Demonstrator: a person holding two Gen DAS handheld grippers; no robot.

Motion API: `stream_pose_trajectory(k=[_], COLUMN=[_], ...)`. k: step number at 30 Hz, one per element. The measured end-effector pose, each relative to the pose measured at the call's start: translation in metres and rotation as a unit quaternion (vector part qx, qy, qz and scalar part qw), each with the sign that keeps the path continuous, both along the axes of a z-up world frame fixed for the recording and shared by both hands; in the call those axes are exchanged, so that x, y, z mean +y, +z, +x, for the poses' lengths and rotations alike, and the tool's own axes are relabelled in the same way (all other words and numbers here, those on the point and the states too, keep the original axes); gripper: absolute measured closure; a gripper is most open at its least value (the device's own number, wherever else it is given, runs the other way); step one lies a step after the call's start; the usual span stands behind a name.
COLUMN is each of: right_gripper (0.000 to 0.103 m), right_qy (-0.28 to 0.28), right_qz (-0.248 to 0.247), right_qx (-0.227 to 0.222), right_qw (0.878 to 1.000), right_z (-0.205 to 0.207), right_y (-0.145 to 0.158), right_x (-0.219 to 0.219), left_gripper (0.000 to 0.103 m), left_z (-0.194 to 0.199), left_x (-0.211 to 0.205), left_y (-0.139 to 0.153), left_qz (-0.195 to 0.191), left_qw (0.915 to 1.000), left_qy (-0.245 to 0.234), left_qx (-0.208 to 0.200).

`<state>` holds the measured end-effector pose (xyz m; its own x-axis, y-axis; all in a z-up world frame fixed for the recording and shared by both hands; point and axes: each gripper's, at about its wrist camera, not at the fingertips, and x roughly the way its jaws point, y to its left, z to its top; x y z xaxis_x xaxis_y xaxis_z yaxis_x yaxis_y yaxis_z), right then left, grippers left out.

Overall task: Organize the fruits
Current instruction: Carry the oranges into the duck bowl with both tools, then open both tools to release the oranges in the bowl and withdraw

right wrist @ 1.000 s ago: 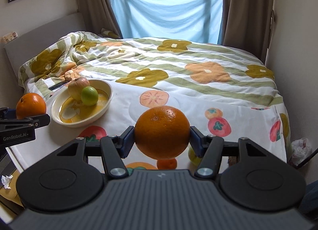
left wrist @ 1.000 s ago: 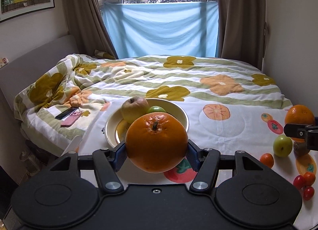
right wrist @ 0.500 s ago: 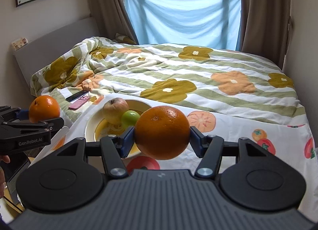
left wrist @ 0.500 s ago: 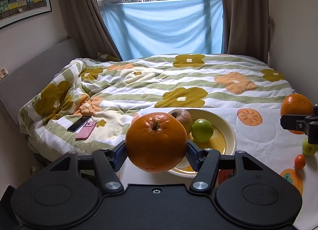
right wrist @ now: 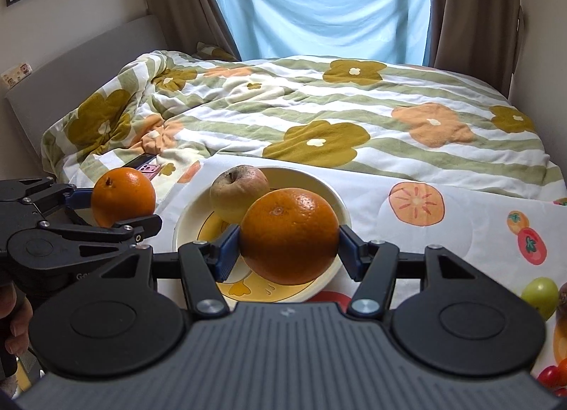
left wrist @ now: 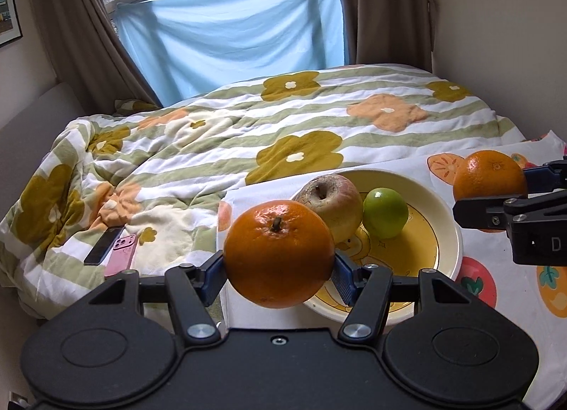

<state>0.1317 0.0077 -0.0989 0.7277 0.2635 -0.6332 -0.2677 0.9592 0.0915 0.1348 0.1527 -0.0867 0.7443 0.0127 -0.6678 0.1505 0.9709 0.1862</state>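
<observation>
My left gripper point(left wrist: 278, 273) is shut on a large orange point(left wrist: 278, 254), held just off the left rim of the cream bowl point(left wrist: 448, 229). In the bowl lie a blotchy apple point(left wrist: 336, 197) and a small green fruit point(left wrist: 385, 212). The right gripper point(right wrist: 288, 252) is shut on a second orange point(right wrist: 288, 234), hovering over the front of the bowl point(right wrist: 333, 194), with the apple point(right wrist: 235, 190) behind it. In the right wrist view the left gripper point(right wrist: 117, 209) appears at the left with its orange point(right wrist: 122, 195); in the left wrist view the right gripper point(left wrist: 496, 194) holds its orange point(left wrist: 487, 176) at the right.
The bowl rests on a fruit-print cloth point(right wrist: 460, 232) spread over a flowered duvet point(right wrist: 319, 108). A pink phone point(left wrist: 122, 254) and a dark phone point(left wrist: 104, 245) lie left of the cloth. A green fruit point(right wrist: 540, 295) and small red fruits point(right wrist: 551, 376) sit at the right. A hand point(right wrist: 16, 321) shows at lower left.
Both grippers have carried their oranges leftwards across the bed to the bowl; the bowl now sits right of the left orange and directly behind the right one. The grips are unchanged.
</observation>
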Motion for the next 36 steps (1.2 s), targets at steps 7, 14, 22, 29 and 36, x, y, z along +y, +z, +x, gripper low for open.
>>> stream_pose_trajectory(k=[7,14,22,29,36], right_gripper=[0.03,0.03,0.03,0.03,0.03], right_qy=[-0.024,-0.037,-0.043,-0.04,-0.015], right_qz=[-0.005,-0.013,-0.019,-0.019,-0.02], right_qx=[0.017,0.03,0.04,0.043,0.06], right_qw=[1.0,0.999,0.998,0.998,0.998], right_z=[0.023,0.039,0.044,0.046,0.046], right_y=[-0.018,-0.031,-0.038,-0.039,-0.045], right_x=[0.017,0.022,0.019,0.017,0.018], left_gripper=[0.038,0.038,0.033,0.005,0.005], left_z=[0.025,0.042,0.046,0.037,0.018], left_x=[0.001,-0.006,-0.013,-0.009,0.004], left_y=[-0.026,-0.049,-0.061,-0.053,-0.047], left_qz=[0.013,0.009,0.01,0.002,-0.011], left_qw=[0.9979,0.9945,0.9927,0.9922,0.9948], left_qy=[-0.059,-0.096,-0.11,-0.114,-0.087], left_qx=[0.021,0.042,0.048,0.049,0.052])
